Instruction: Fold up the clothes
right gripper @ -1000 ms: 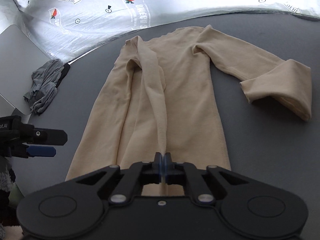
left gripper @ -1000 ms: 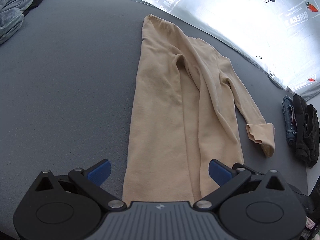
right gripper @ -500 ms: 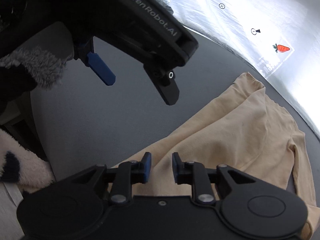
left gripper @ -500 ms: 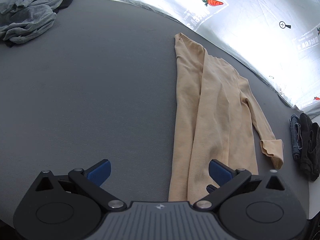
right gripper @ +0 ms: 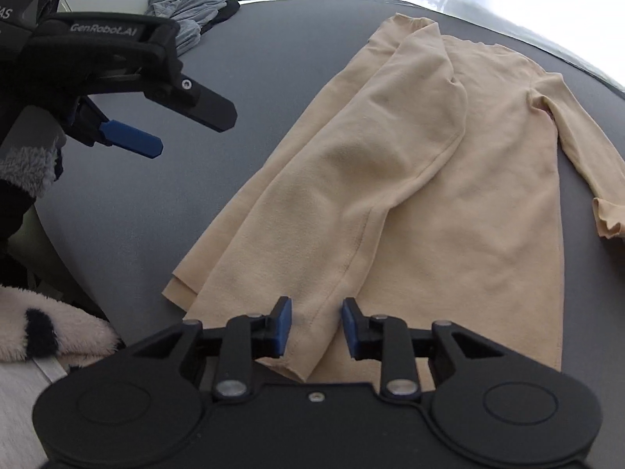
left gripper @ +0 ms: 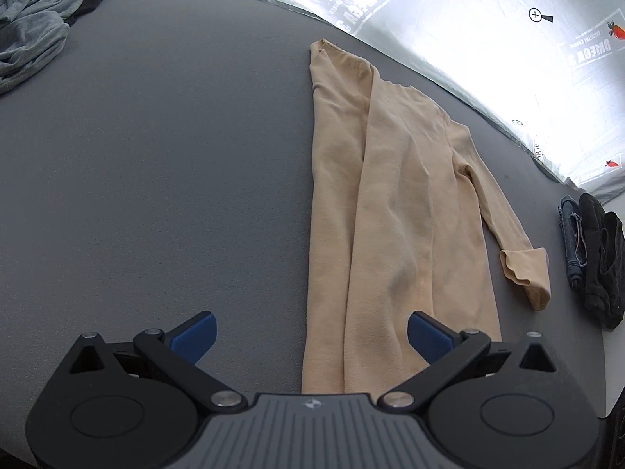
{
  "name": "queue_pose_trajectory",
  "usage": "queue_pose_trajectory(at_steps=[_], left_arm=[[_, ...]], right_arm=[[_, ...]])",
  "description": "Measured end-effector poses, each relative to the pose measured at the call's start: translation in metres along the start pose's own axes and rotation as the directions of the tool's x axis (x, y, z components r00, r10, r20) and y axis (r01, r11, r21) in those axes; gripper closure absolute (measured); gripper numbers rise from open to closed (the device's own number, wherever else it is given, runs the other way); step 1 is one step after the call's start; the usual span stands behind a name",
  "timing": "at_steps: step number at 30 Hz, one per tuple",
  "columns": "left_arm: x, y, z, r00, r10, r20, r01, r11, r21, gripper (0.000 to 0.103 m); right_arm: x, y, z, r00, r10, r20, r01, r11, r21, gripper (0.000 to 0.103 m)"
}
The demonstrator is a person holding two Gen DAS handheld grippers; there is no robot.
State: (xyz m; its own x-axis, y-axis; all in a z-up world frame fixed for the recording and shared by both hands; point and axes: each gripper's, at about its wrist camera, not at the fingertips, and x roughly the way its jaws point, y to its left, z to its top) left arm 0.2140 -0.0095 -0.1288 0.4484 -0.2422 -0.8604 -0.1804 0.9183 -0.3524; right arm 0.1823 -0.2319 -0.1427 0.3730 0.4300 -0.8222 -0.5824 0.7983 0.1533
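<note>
My right gripper (right gripper: pixel 315 328), a black two-finger tool with blue pads (right gripper: pixel 283 326), is released: its jaws stand apart, straddling a ridge of fabric near the hem of the tan long-sleeved knit top (right gripper: pixel 429 179) without closing on it. My left gripper (left gripper: pixel 310 334) is also released, its blue pads (left gripper: pixel 195 332) spread wide and holding nothing; it hangs above the dark grey felt-like table surface (left gripper: pixel 156 176), with its right pad over the hem end of the top. In the right wrist view that same left gripper (right gripper: pixel 168 129) shows at the upper left, above the table (right gripper: pixel 129 203) and apart from the cloth, with a fuzzy grey cuff at its base. The top (left gripper: pixel 394 211) lies flat and lengthwise on the table, its near side folded over onto the body with that sleeve laid down the middle, while the other sleeve (left gripper: pixel 508 226) stretches out to the right, its cuff turned back. Beyond the cloth, a crumpled grey garment (left gripper: pixel 31 27) sits at the far left corner of the table, and a small stack of dark folded clothes, denim blue and black (left gripper: pixel 590 250), rests at the right edge. A shiny silver sheet printed with orange carrots (left gripper: pixel 468 11) runs along the far side of the table.
</note>
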Motion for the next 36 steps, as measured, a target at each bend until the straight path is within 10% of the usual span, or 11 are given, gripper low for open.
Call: queue_pose_trajectory(at_steps=[4, 11, 16, 21, 23, 31, 36], left_arm=[[0.008, -0.017, -0.001, 1.000, -0.014, -0.017, 0.014, 0.999, 0.036, 0.000], [0.021, -0.056, 0.018, 0.999, -0.038, -0.005, 0.038, 0.992, 0.122, 0.000], [0.036, -0.092, 0.043, 0.998, -0.069, 0.012, 0.066, 0.982, 0.176, 0.000], [0.060, -0.134, 0.063, 0.989, -0.145, -0.022, 0.146, 0.971, 0.190, 0.000], [0.067, -0.148, 0.067, 0.981, -0.189, -0.051, 0.195, 0.963, 0.185, 0.000], [0.096, -0.177, 0.079, 0.883, -0.433, -0.184, 0.446, 0.894, 0.036, 0.000], [0.117, -0.184, 0.101, 0.833, -0.520, -0.188, 0.507, 0.854, -0.114, 0.000]], right_arm=[[-0.010, -0.028, -0.002, 0.963, -0.262, 0.070, 0.265, 0.963, -0.040, 0.056], [-0.009, -0.079, -0.011, 0.701, -0.692, 0.170, 0.713, 0.682, -0.161, 0.037], [0.003, -0.103, -0.027, 0.630, -0.751, 0.198, 0.757, 0.538, -0.370, 0.037], [0.017, -0.128, -0.015, 0.638, -0.729, 0.248, 0.749, 0.514, -0.418, 0.052], [0.015, -0.139, -0.005, 0.657, -0.708, 0.259, 0.744, 0.553, -0.376, 0.101], [-0.031, -0.170, 0.035, 0.761, -0.558, 0.330, 0.596, 0.803, -0.015, 0.100], [-0.039, -0.170, 0.048, 0.795, -0.465, 0.389, 0.492, 0.870, 0.035, 0.100]])
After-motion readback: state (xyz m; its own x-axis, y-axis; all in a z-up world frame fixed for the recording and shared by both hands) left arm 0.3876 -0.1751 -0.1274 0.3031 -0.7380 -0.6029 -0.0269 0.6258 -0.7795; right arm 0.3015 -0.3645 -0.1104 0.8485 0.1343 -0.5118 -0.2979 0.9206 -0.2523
